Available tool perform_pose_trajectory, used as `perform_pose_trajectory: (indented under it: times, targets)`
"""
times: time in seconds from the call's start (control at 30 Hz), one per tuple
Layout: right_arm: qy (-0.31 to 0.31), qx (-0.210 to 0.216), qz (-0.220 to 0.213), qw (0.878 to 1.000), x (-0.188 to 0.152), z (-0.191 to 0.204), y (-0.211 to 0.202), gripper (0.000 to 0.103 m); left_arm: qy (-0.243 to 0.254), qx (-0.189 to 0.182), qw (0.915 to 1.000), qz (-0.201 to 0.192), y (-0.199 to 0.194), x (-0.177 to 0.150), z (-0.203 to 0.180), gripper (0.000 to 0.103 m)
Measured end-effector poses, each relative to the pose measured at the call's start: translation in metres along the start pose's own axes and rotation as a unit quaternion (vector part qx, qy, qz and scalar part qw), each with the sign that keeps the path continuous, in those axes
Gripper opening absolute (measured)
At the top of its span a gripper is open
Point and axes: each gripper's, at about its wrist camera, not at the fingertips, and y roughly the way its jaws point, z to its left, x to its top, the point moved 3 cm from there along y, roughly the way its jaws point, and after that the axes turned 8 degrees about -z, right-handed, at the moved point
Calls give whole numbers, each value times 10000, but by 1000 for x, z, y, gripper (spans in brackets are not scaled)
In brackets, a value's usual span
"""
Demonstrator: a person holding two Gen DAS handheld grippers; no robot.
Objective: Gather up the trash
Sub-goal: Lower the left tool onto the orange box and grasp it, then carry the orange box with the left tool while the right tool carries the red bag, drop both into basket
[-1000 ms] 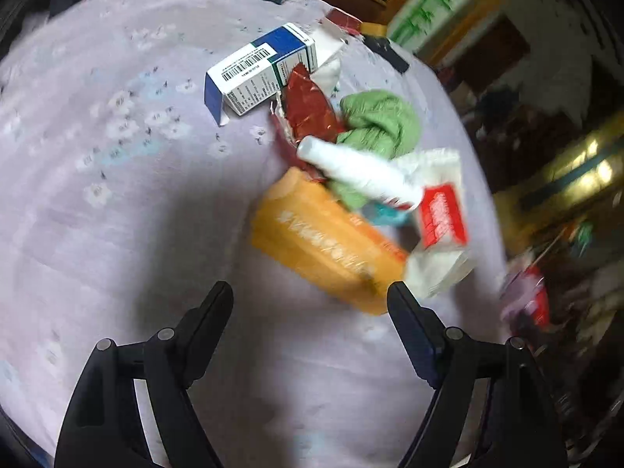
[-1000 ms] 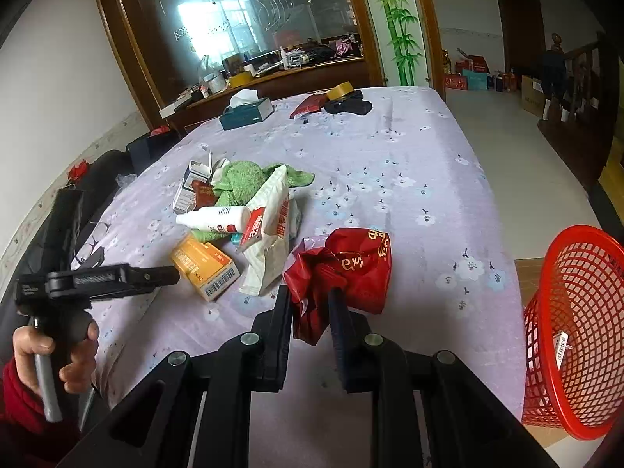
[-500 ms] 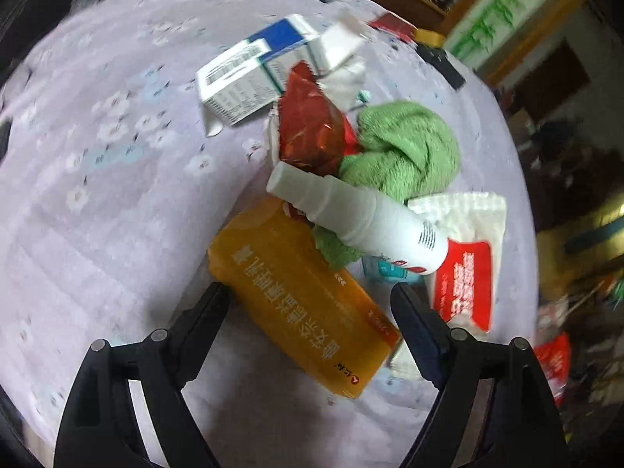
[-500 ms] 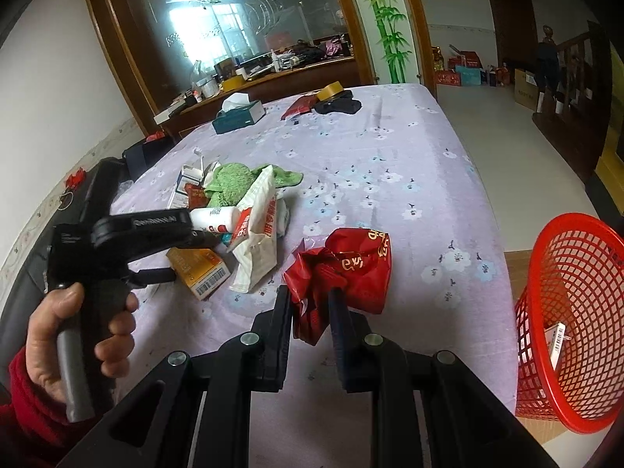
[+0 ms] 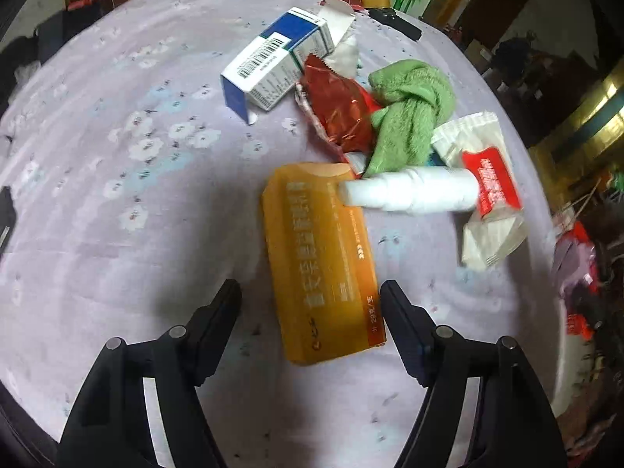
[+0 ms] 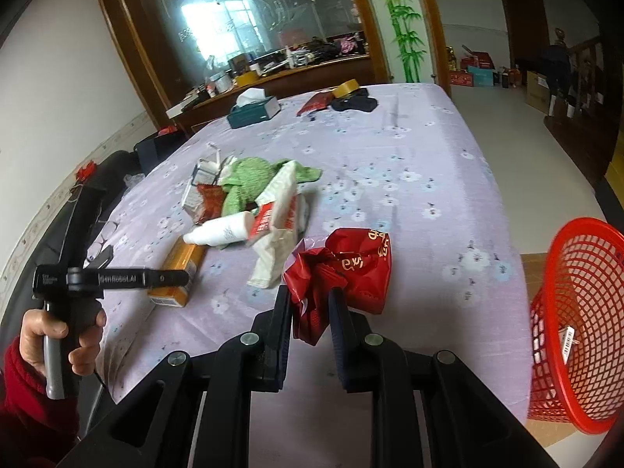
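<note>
My left gripper (image 5: 310,292) is open, its fingers either side of the near end of an orange box (image 5: 319,257) lying on the lilac tablecloth. A white bottle (image 5: 409,194) rests across the box's far end. Behind lie a red foil wrapper (image 5: 339,109), a green cloth (image 5: 409,117), a blue-white carton (image 5: 273,64) and a white-red packet (image 5: 483,191). My right gripper (image 6: 310,298) is shut on a crumpled red bag (image 6: 343,269), held over the table. The left gripper (image 6: 171,277) and orange box (image 6: 181,269) also show in the right wrist view.
A red mesh basket (image 6: 577,312) stands on the floor off the table's right edge, with a tagged item inside. A teal tissue box (image 6: 253,111), tape roll (image 6: 345,87) and dark items sit at the far end. A dark chair (image 6: 97,187) stands left.
My left gripper has come down and turned so the orange box now lies lengthwise between its open fingers. My right gripper still holds the red bag, barely moved.
</note>
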Motion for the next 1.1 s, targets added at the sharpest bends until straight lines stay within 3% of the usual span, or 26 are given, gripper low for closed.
perform_pose_trajectory:
  times: [0.17,0.2,0.23,0.27,0.3,0.47,0.67,0.83,1.1]
  targets:
    - [-100,18,58,9999,-1,16,7,20,336,395,9979,-387,6,-2,-14,73]
    - [-133,5,74,9999,-2,19,9,20,383,449,9971,-481,6,-2,-14,69]
    - [-144,-4,83,9999,-3,21,9,20,426,578,9955,-618,5,-2,-14,54]
    - [-156,-25,96,9998,-4,23,9,20,459,713,9938,-723,4,-2,-13,48]
    - [-172,-47,106,9998,-5,24,10,20,466,702,9935,-759,3,-2,-11,48]
    - [-222,-153,114,9996,-6,31,11,20,172,330,9939,-1038,-10,-10,6,48]
    - [-274,-129,27,9995,-7,43,13,20,108,258,9859,-1648,-43,-9,17,48]
    - [-268,-111,-51,9996,-8,49,12,20,376,35,9797,-1971,-65,-10,-2,48]
    - [-166,-282,-238,9992,-7,45,-4,20,795,-524,9763,-1942,-75,-19,-44,48]
